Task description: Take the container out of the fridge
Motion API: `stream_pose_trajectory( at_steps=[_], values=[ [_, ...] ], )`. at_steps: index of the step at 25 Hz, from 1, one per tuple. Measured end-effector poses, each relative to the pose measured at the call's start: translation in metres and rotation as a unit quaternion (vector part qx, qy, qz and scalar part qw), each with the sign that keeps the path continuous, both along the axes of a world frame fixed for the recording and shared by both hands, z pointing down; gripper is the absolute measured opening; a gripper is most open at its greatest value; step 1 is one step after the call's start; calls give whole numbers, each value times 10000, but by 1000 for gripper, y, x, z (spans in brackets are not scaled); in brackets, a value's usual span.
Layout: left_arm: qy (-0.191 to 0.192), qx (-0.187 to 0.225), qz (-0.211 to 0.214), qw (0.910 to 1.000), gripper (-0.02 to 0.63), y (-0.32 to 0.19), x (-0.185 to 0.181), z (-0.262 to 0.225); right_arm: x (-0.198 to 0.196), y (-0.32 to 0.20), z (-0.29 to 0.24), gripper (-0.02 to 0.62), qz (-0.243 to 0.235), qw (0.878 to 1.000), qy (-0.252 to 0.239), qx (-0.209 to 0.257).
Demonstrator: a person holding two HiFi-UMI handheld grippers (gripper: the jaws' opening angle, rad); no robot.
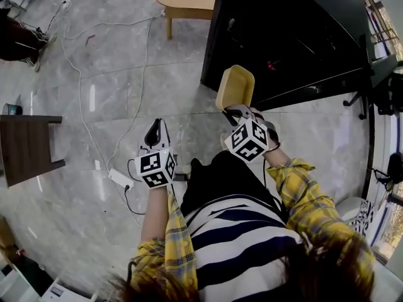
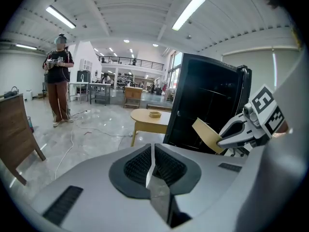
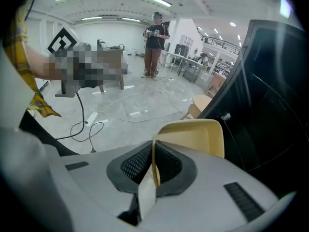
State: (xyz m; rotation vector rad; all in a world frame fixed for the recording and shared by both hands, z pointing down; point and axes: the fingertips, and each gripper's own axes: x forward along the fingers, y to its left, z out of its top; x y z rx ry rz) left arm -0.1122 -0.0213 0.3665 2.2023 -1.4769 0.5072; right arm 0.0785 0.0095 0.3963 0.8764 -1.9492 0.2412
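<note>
right gripper view: right tongs (image 3: 153,164) pinch the container (image 3: 193,137) by its thin rim; it may slip; left tongs (image 2: 150,164) closed, empty

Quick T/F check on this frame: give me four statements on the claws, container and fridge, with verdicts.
1. The right claw is shut on the container wall. True.
2. The left claw also grips the container. False: it is shut on nothing, apart from the container.
3. The container sits inside the fridge. False: it is held in the air, outside the fridge.
4. A round wooden table stands beside the fridge. True.
</note>
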Motion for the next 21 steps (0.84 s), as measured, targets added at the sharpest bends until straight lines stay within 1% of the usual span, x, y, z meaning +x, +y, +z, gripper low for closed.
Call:
stream_pose_trajectory(
  at_steps=[4,8,16,18,21],
  values=[
    [-13,134,254,9996,32,2,7,-22,-2,13,-19,38,-38,10000,-35,-24],
    [-4,297,411,9987,32,6,11,-38,-6,27,-29,38,-101,9999,-23,-60],
    [45,481,439,9979,32,13,9,-58,-12,43,-41,38,31,9997,-212,-125],
    [3,507,516,9974,32,12,8,-61,-15,43,-42,38,55,9997,-227,-92],
    [-156,530,714,9959,32,11,2,-65,-26,44,-43,38,174,9992,-356,-26]
  ],
)
